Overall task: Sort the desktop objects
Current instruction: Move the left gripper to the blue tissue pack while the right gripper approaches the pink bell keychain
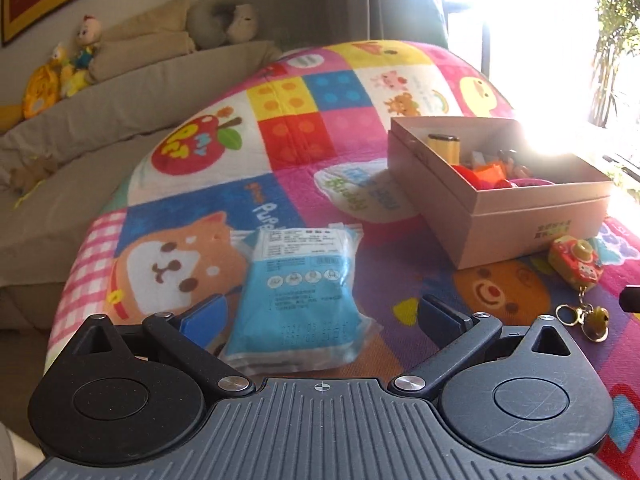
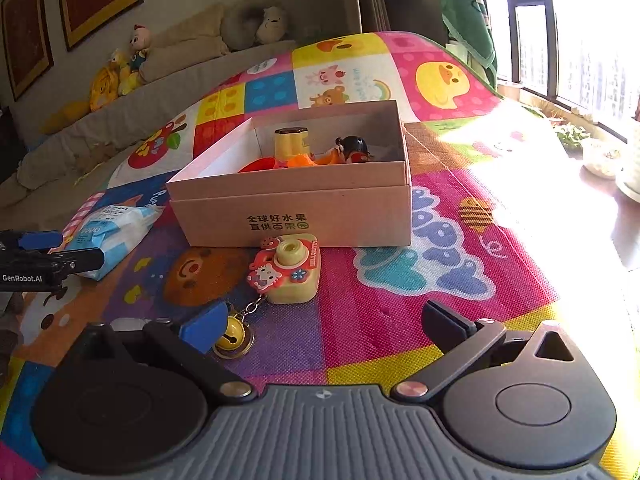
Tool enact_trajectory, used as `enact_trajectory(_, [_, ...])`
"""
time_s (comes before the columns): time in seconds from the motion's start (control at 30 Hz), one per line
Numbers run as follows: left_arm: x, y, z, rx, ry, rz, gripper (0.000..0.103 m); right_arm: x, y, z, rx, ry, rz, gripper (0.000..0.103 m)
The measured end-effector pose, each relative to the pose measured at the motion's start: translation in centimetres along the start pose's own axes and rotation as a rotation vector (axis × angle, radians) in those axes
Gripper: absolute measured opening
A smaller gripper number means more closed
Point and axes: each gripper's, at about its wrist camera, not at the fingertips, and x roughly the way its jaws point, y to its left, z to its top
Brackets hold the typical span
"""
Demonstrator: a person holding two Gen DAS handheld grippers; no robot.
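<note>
A blue and white wipes packet [image 1: 298,292] lies on the colourful mat, between the wide-open fingers of my left gripper [image 1: 320,314]; it also shows in the right wrist view [image 2: 110,232]. A tan cardboard box [image 1: 520,224] [image 2: 292,216] holds several small toys. A toy camera keychain [image 2: 286,270] with a brass bell [image 2: 230,338] lies in front of the box, just ahead of my open, empty right gripper [image 2: 324,322]; the keychain also shows in the left wrist view [image 1: 576,262]. My left gripper shows at the left edge of the right wrist view [image 2: 40,256].
The patterned play mat [image 2: 400,280] covers the surface. A beige sofa [image 1: 80,128] with plush toys [image 1: 72,68] stands behind at the left. A bright window [image 2: 580,40] and small pots [image 2: 600,160] are at the right.
</note>
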Motion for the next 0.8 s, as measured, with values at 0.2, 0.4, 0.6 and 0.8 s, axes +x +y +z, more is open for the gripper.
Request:
enact_trajectory(0.2, [2.6, 0.8, 0.2, -0.093, 0.026, 0.09, 0.103, 0.2, 0.8, 0.1, -0.039, 0.009, -0.025, 0.103])
enact_trajectory(0.4, [0.3, -0.3, -1.6, -0.11, 0.021, 0.017, 0.103, -0.1, 3.3, 0.4, -0.101, 0.017, 0.016, 0.075])
enact_trajectory(0.6, [-1.4, -0.3, -2.4, -0.153, -0.048, 0.032, 0.103, 1.7, 7.1, 0.1, -0.232, 0.107, 0.039, 0.031])
enact_trajectory(0.8, [-1.1, 0.6, -2.3, -0.21, -0.036, 0.012, 0.103, 0.4, 5.0, -0.2, -0.255, 0.109, -0.044, 0.027])
